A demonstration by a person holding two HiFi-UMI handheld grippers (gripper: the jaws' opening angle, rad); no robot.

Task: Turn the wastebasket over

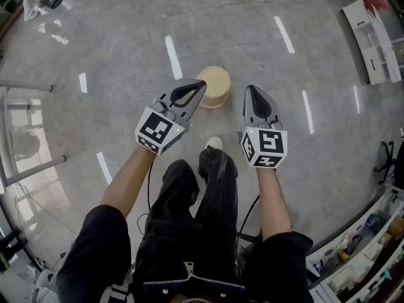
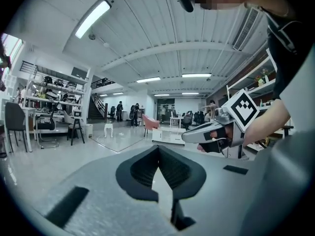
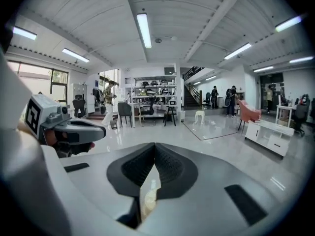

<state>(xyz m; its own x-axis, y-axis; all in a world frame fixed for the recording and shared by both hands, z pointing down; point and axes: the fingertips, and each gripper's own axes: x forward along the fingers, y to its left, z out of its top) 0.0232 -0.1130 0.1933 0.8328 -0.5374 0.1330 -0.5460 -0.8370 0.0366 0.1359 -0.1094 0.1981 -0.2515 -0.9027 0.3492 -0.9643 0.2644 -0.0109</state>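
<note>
- Left gripper (image 1: pixel 202 84): centre-left of the head view, held well above the floor (image 1: pixel 95 49). Jaws are together with nothing between them, as the left gripper view confirms.
- Wastebasket (image 1: pixel 219 82): upper centre of the head view, standing alone on the floor beyond the shoe (image 1: pixel 214 143). Neither gripper touches it; the left gripper's tip only overlaps it in the picture.
- Right gripper (image 1: pixel 250 89): centre-right of the head view, level with the left one. The tips meet and it holds nothing.
- Step in hand, as judged: both tools are clear of the wastebasket, so either the turn is complete or the approach has not begun.
- If the turn is not yet done: lower both grippers and open the jaws before contact. Clamp the wall at two opposite points and rotate both wrists together. Set the wastebasket down flat before releasing it.
- Keep the grip low enough that the light shell does not swing or slip.
- Hard to make out: the wastebasket's top face looks flat and cream. Whether it is the base or an open mouth cannot be told.
- Hidden: the left gripper covers the wastebasket's left edge in the head view.
- In the right gripper view, a cream sliver (image 3: pixel 147 195) shows below the closed tips. It is probably the wastebasket far below, but this is unconfirmed.
</note>
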